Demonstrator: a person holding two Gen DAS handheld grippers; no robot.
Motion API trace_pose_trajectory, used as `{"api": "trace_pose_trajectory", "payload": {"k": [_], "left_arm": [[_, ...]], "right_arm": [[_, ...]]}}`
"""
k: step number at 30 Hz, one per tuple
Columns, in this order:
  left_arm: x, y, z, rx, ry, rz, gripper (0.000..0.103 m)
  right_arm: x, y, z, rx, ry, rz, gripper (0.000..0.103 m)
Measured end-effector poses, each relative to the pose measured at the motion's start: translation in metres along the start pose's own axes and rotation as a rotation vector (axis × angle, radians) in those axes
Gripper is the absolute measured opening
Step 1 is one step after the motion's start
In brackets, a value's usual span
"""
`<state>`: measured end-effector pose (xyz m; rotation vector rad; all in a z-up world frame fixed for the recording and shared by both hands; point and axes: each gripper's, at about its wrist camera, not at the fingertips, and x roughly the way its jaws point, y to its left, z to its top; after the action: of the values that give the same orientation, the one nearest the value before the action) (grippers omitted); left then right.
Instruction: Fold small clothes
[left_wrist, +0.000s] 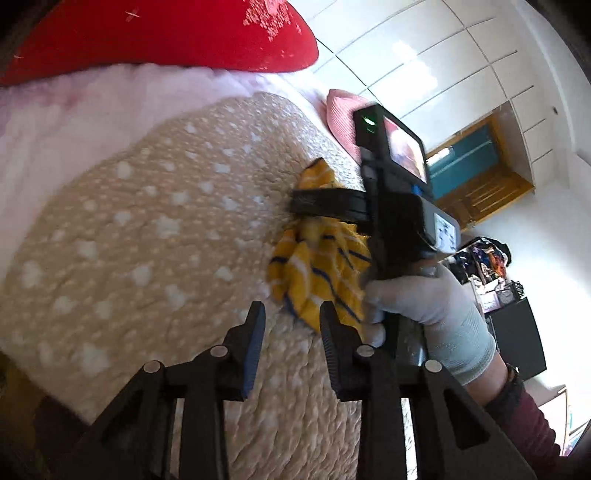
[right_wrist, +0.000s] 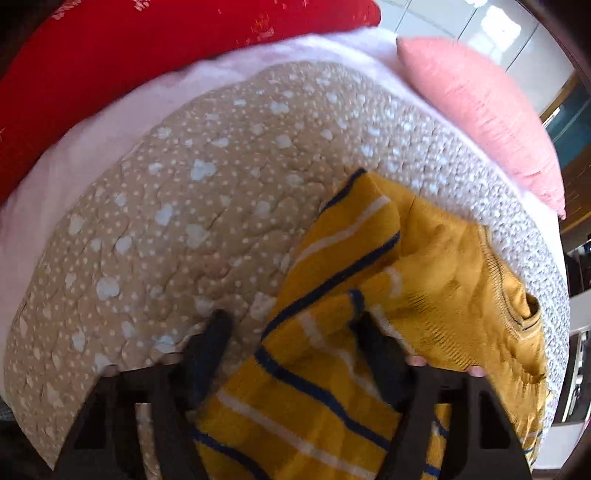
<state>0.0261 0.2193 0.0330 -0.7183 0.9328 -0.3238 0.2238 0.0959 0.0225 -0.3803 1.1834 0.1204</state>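
Both grippers are observed over the beige quilted mat (right_wrist: 192, 206): the right gripper (right_wrist: 291, 328) is held with its fingers spread and the yellow striped garment (right_wrist: 369, 295) bunched between them, though whether any cloth is pinched cannot be told. The left gripper (left_wrist: 291, 314) is held open and empty just beside the garment (left_wrist: 321, 266), apparently in readiness to take an edge. The garment is found crumpled on the mat's side nearest the pink cushion (right_wrist: 487, 114), and folding is judged barely begun.

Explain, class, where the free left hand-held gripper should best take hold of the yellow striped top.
Probably the striped edge of the top nearest the open left hand-held gripper, coming in low from the quilt side; that edge hangs free, while the right hand-held gripper has the bunched middle.
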Motion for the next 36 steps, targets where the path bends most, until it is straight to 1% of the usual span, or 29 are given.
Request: {"api": "trace_pose_trajectory", "payload": {"k": [1, 3, 5, 9, 11, 13, 16, 17, 19, 21, 22, 23, 24, 25, 26, 29, 30, 33, 35, 36], "left_arm": [[-0.003, 0.0, -0.002, -0.005, 0.0, 0.001, 0.03], [-0.01, -0.004, -0.006, -0.008, -0.003, 0.007, 0.031], [-0.016, -0.01, -0.012, 0.005, -0.007, 0.027, 0.032], [-0.013, -0.035, -0.014, 0.034, 0.013, 0.036, 0.034], [-0.01, -0.05, -0.022, 0.072, 0.03, 0.05, 0.034], [-0.001, -0.065, -0.026, 0.103, 0.049, 0.062, 0.035], [0.013, -0.091, -0.038, 0.151, 0.088, 0.072, 0.035], [0.02, -0.1, -0.043, 0.169, 0.105, 0.077, 0.035], [0.034, -0.114, -0.049, 0.192, 0.132, 0.075, 0.035], [0.046, -0.128, -0.058, 0.213, 0.16, 0.076, 0.035], [0.053, -0.134, -0.062, 0.225, 0.173, 0.08, 0.035], [0.059, -0.142, -0.066, 0.241, 0.184, 0.086, 0.035], [0.063, -0.145, -0.067, 0.25, 0.189, 0.091, 0.035], [0.067, -0.151, -0.07, 0.268, 0.194, 0.099, 0.035], [0.067, -0.154, -0.074, 0.282, 0.197, 0.104, 0.036], [0.072, -0.165, -0.079, 0.329, 0.193, 0.125, 0.037], [0.073, -0.168, -0.081, 0.343, 0.19, 0.133, 0.038], [0.078, -0.178, -0.086, 0.362, 0.185, 0.141, 0.038], [0.079, -0.182, -0.09, 0.373, 0.19, 0.145, 0.038], [0.08, -0.184, -0.092, 0.38, 0.195, 0.146, 0.038]], "right_arm": [[-0.004, -0.006, -0.002, 0.005, -0.025, 0.031, 0.03], [-0.017, -0.028, -0.008, 0.058, -0.049, 0.112, 0.019], [-0.036, -0.058, -0.016, 0.12, -0.096, 0.176, 0.017], [-0.071, -0.126, -0.047, 0.256, -0.189, 0.25, 0.016], [-0.085, -0.172, -0.072, 0.336, -0.232, 0.273, 0.015], [-0.094, -0.22, -0.107, 0.421, -0.266, 0.29, 0.014], [-0.09, -0.275, -0.153, 0.509, -0.282, 0.286, 0.013], [-0.086, -0.296, -0.173, 0.547, -0.279, 0.271, 0.013], [-0.073, -0.325, -0.205, 0.628, -0.266, 0.278, 0.013], [-0.053, -0.35, -0.238, 0.723, -0.244, 0.32, 0.013], [-0.041, -0.36, -0.254, 0.761, -0.239, 0.368, 0.013], [-0.036, -0.365, -0.262, 0.774, -0.243, 0.414, 0.014], [-0.032, -0.37, -0.271, 0.796, -0.257, 0.458, 0.018], [-0.032, -0.377, -0.279, 0.826, -0.272, 0.475, 0.032], [-0.035, -0.384, -0.287, 0.858, -0.295, 0.473, 0.044], [-0.055, -0.393, -0.3, 0.879, -0.357, 0.426, 0.045], [-0.062, -0.393, -0.302, 0.872, -0.38, 0.433, 0.045], [-0.087, -0.376, -0.295, 0.808, -0.448, 0.497, 0.045], [-0.096, -0.357, -0.285, 0.745, -0.485, 0.574, 0.045], [-0.097, -0.349, -0.28, 0.717, -0.49, 0.613, 0.046]]}}
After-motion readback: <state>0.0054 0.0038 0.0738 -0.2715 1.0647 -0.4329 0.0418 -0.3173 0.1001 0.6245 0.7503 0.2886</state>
